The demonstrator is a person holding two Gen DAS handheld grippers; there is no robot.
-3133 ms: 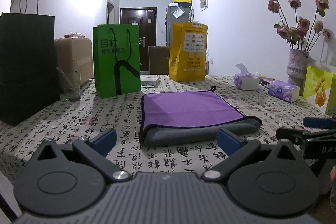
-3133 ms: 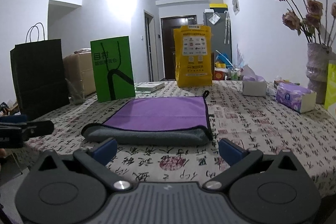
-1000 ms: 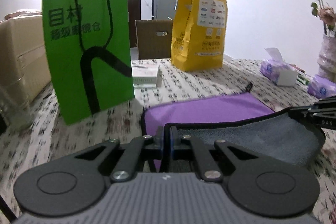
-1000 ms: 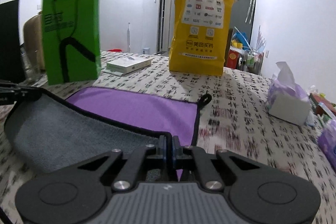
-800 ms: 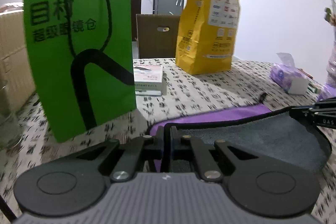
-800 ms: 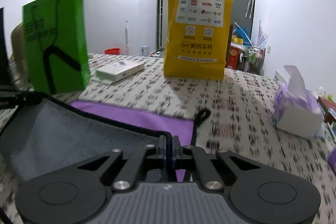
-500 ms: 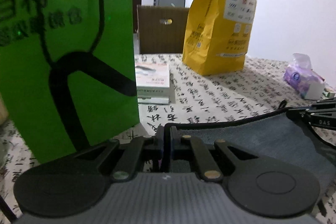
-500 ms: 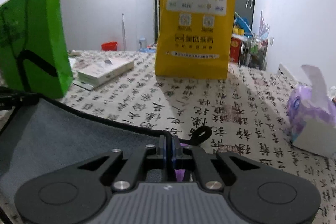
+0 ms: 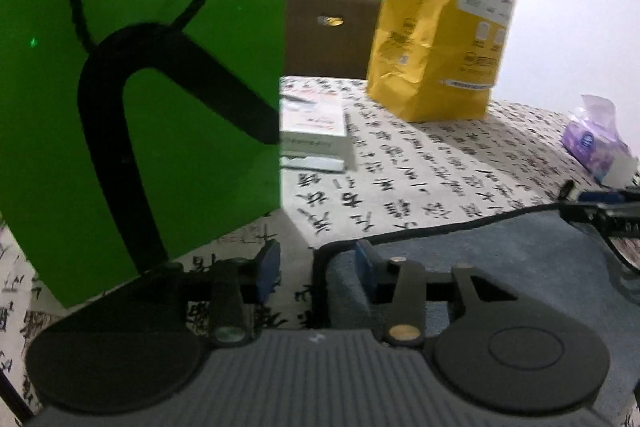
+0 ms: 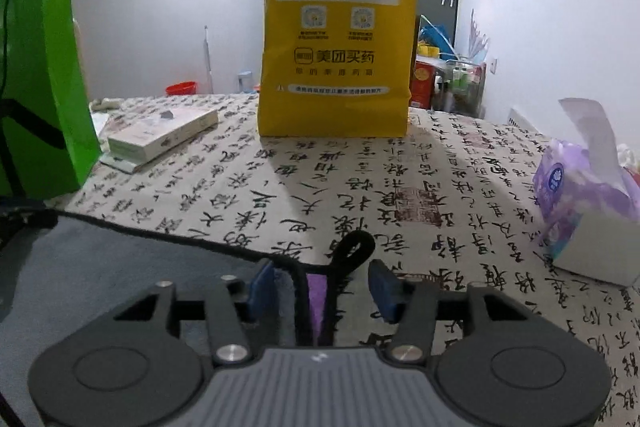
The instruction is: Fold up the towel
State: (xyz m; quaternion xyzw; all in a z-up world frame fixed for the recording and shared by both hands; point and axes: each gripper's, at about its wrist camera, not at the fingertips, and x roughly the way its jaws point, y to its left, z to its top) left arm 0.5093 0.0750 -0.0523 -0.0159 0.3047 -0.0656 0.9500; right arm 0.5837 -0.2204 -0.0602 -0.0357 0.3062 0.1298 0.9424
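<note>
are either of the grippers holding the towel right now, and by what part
Neither. Both the left gripper and the right gripper are open, each straddling a far corner of the towel without clamping it. The corners lie loose between the pads.

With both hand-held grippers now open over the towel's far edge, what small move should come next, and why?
Probably draw both straight back. The left hand-held gripper and right hand-held gripper have jaws apart, straddling the black-trimmed corners of the grey-and-purple towel, which lies flat on the calligraphy-print tablecloth; the fold looks laid down.

Green bag [image 9: 140, 87] top and left side beyond the frame.
</note>
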